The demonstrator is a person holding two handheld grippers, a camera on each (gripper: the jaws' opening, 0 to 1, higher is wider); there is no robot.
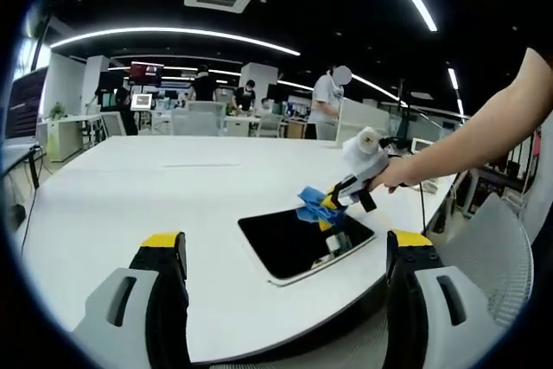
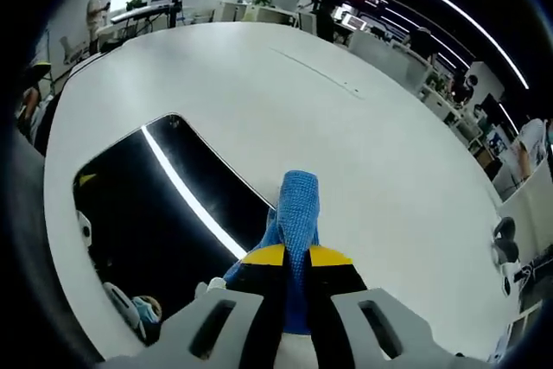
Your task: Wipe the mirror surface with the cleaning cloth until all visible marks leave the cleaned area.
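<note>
Now, working left to right: in the left gripper view the left tongs (image 1: 289, 257) stand wide open and hold nothing, hovering over the near edge of the white worktop (image 1: 130, 187), with the mirror (image 1: 304, 243) lying flat just ahead of them at about 12 o'clock between the jaws. At the mirror's far edge, toward 1 o'clock, the right tongs (image 1: 327, 205) press the blue cloth (image 1: 311, 205) down onto the glass. In the right gripper view those right tongs (image 2: 294, 257) are clamped on the cloth (image 2: 297, 205), whose free end pokes out ahead onto the worktop (image 2: 363, 153) just past the mirror's rim, while the dark mirror (image 2: 147, 213) spreads toward 9 o'clock with a bright light streak reflected across it. No marks can be made out on the glass from here. To wipe well, I judge the cloth should be drawn back over the glass toward 9 o'clock in overlapping strokes, kept flat with even pressure, while the idle left tongs could steady the mirror's near edge if it slides.
</note>
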